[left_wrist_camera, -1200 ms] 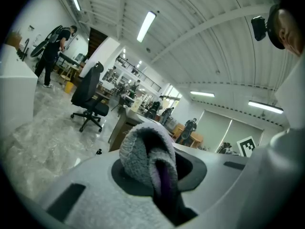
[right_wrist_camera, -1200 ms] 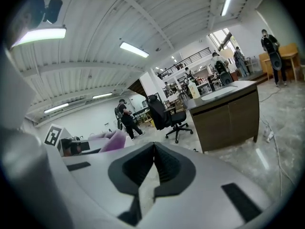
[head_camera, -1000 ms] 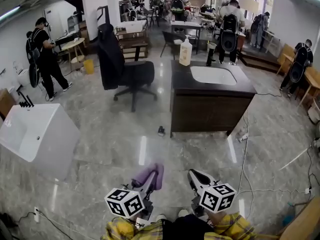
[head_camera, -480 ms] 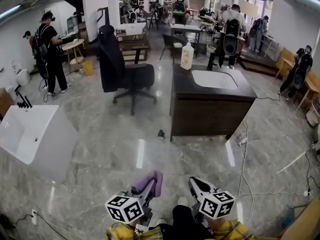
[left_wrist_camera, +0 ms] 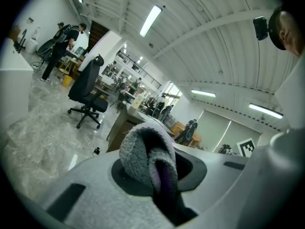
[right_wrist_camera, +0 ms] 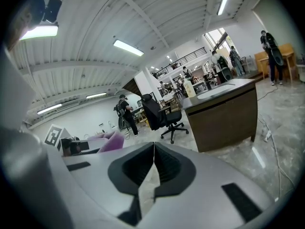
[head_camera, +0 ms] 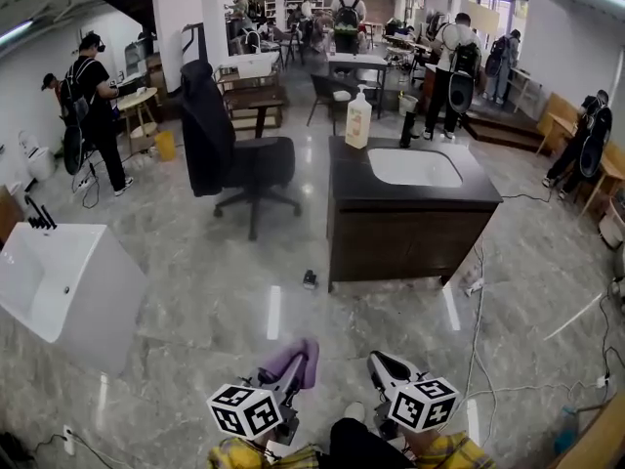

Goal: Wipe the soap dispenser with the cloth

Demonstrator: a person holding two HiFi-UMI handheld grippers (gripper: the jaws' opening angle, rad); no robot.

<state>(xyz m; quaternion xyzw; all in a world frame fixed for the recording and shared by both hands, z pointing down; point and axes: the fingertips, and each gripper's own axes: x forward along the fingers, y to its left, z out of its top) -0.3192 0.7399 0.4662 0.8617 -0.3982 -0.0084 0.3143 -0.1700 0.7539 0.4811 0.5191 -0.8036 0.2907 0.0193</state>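
**Walking up to the counter with the cloth ready; the soap dispenser is not yet in reach.**

Over the last second the dark counter (head_camera: 352, 179) has come slightly nearer and shifted in the head view, while both tongs have kept their place low in the frame. I judge this to be the approach, with wiping not yet begun. At left, the left tongs (head_camera: 296, 362) are clamped on a bunched purple-and-grey cloth (left_wrist_camera: 143, 154), which bulges out past the tips. The soap dispenser (head_camera: 358, 117) stands upright at the counter's 11 o'clock corner, near the white sink basin (head_camera: 415, 167). It is well apart from both tongs, at roughly 12 o'clock from them across the floor. At right, the right tongs (right_wrist_camera: 153, 156) are closed tip to tip with nothing between them.
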